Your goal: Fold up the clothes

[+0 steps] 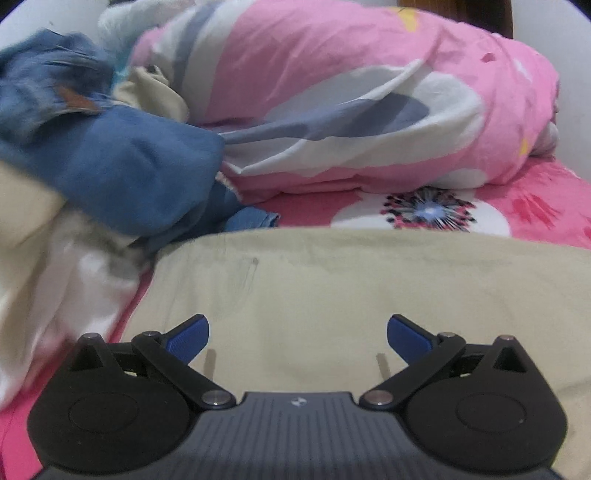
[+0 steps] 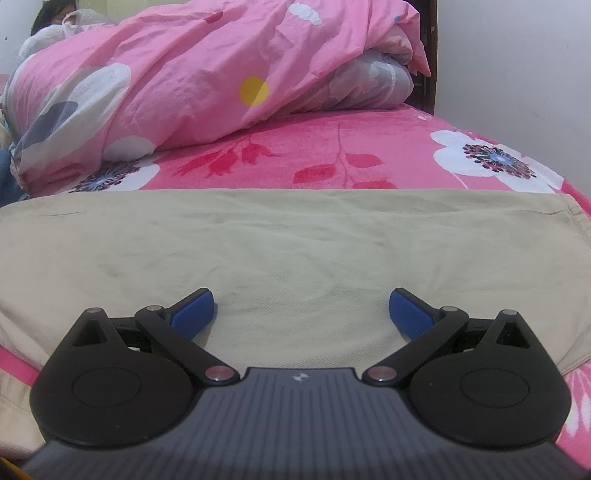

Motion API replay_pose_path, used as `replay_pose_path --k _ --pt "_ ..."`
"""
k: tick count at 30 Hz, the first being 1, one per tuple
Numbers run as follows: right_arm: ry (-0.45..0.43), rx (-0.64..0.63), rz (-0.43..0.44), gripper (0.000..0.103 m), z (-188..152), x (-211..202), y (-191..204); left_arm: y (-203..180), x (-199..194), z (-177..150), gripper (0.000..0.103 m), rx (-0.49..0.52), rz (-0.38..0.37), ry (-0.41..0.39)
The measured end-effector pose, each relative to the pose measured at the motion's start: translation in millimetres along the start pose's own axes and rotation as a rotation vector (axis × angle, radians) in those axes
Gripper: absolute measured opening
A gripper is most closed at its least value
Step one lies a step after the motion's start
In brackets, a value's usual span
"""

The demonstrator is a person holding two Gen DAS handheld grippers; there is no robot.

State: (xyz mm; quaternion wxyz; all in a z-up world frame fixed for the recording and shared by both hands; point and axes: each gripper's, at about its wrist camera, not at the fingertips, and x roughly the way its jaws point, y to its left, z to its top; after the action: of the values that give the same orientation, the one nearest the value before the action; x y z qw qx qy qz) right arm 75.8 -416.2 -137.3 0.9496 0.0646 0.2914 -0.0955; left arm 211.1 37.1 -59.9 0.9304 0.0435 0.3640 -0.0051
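A bed (image 2: 332, 155) fills both views, covered by a bright pink sheet printed with red leaves and white flowers; a pale wall (image 2: 517, 55) stands behind it on the right.

At the far left of the left wrist view lies one heap of clothes (image 1: 92, 147): blue denim on top, white and cream pieces under it, blurred so the separate garments cannot be counted. Right of the heap, along the far side of the bed, sits one bundled pink quilt (image 1: 351, 92) with white and grey-blue flower shapes; the right wrist view shows it too (image 2: 177, 81), its right end rolled up against a dark headboard (image 2: 428, 48). A dark-haired head (image 2: 51, 14) shows behind the quilt at the top left corner, mostly hidden.

In the near middle, one pair of beige trousers (image 2: 295, 240) lies flat across the bed, spread left to right; its near edge is covered by the tools and its left part runs out of frame. The left gripper (image 1: 297, 341) hangs over the left part of it (image 1: 332, 288), blue fingers (image 1: 188, 338) spread wide, holding nothing. The right gripper (image 2: 301, 315) sits over the right part, its fingers (image 2: 410, 314) likewise released and wide apart, low over the cloth; whether they touch it is hard to tell.
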Motion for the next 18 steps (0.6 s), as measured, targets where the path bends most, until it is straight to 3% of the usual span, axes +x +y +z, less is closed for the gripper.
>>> replay_pose_path --k 3,8,14,18 --pt "0.0 0.002 0.002 0.102 0.1 -0.1 -0.7 12.6 50.0 29.9 0.103 -0.041 -0.042 0.092" --pt "-0.006 0.012 0.01 0.102 -0.9 0.9 -3.2 22.6 119.5 50.3 0.103 -0.06 0.012 0.198" --pt "-0.014 0.024 0.016 0.102 -2.2 3.0 -4.4 18.0 148.0 69.4 0.103 -0.082 0.086 0.153" --pt "-0.015 0.027 0.017 0.102 -2.6 3.2 -4.6 13.6 109.5 70.8 0.101 -0.037 0.109 0.078"
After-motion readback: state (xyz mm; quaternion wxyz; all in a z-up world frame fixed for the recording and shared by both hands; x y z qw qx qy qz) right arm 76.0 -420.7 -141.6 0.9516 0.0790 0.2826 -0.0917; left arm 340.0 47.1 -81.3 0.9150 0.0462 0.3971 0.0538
